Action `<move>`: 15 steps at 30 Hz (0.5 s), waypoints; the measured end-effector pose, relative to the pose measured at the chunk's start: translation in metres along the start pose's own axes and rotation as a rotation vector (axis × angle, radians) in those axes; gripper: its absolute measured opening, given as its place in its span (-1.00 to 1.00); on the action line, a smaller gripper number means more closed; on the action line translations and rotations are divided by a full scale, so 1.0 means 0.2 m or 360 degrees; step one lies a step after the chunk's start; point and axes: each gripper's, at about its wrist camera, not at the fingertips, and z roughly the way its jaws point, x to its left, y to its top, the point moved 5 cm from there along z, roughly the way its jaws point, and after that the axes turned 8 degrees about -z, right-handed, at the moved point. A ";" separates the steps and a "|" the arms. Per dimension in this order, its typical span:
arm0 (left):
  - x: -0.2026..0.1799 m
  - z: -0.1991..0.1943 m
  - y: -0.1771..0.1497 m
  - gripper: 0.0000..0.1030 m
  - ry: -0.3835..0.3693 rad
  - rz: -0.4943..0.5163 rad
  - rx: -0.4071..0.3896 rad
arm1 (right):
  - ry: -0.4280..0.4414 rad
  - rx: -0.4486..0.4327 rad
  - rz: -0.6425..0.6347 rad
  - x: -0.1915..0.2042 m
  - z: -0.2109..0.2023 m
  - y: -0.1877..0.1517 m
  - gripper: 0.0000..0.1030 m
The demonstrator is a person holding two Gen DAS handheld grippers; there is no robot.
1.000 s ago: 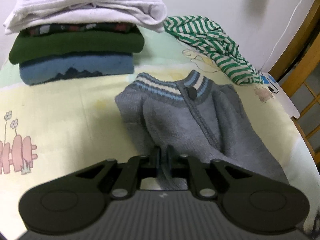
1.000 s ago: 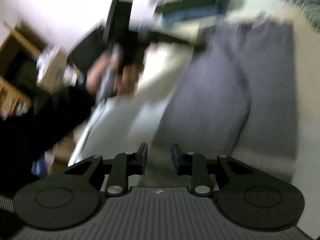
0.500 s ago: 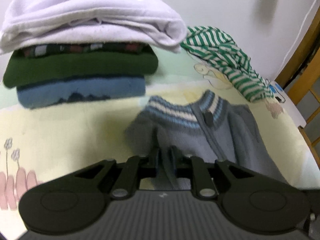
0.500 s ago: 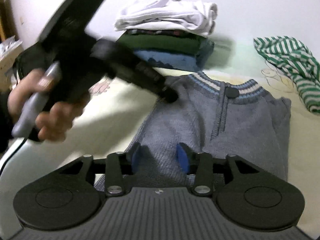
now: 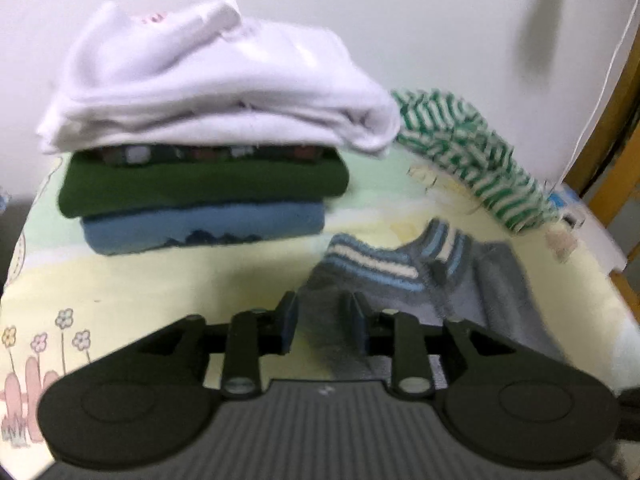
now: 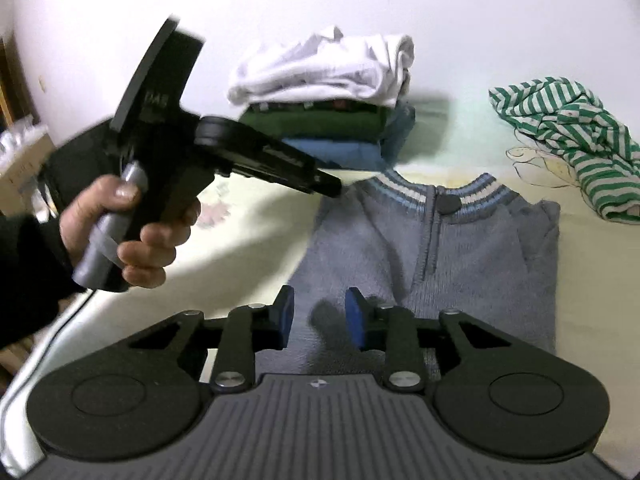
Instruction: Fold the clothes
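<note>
left tongs (image 5: 322, 322): opening, sweater (image 6: 460, 264) fabric between | right tongs (image 6: 318, 316): closing over hem, not pinching | risk: fold slumps, right grabs one layer

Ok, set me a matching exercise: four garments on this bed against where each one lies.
Garments:
1. white garment
2. blue garment
3. grey sweater
4. green-striped garment

Places:
A. spread flat, nearest the grippers
B. top of the folded stack
C. crumpled, apart from the stack, far right
D. bottom of the folded stack

Pairs: 1-B, 2-D, 3-A, 4-C
</note>
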 end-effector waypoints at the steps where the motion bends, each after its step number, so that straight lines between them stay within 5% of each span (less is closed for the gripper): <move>1: -0.02 -0.01 0.00 -0.45 -0.0055 -0.0016 0.0001 | 0.0027 0.0014 0.0018 0.00 0.00 -0.01 -0.45; 5: -0.13 0.05 -0.10 -0.39 -0.0164 0.0027 0.0101 | 0.0026 0.0126 0.0007 0.02 0.07 -0.07 -0.53; 11: -0.17 0.17 -0.19 -0.31 -0.0080 0.0134 0.0131 | 0.0017 0.0153 0.0048 0.00 0.03 -0.08 -0.65; 15: -0.19 0.16 -0.20 -0.25 -0.0040 0.0234 0.0116 | 0.0178 0.0252 0.0054 0.08 -0.10 -0.16 -0.58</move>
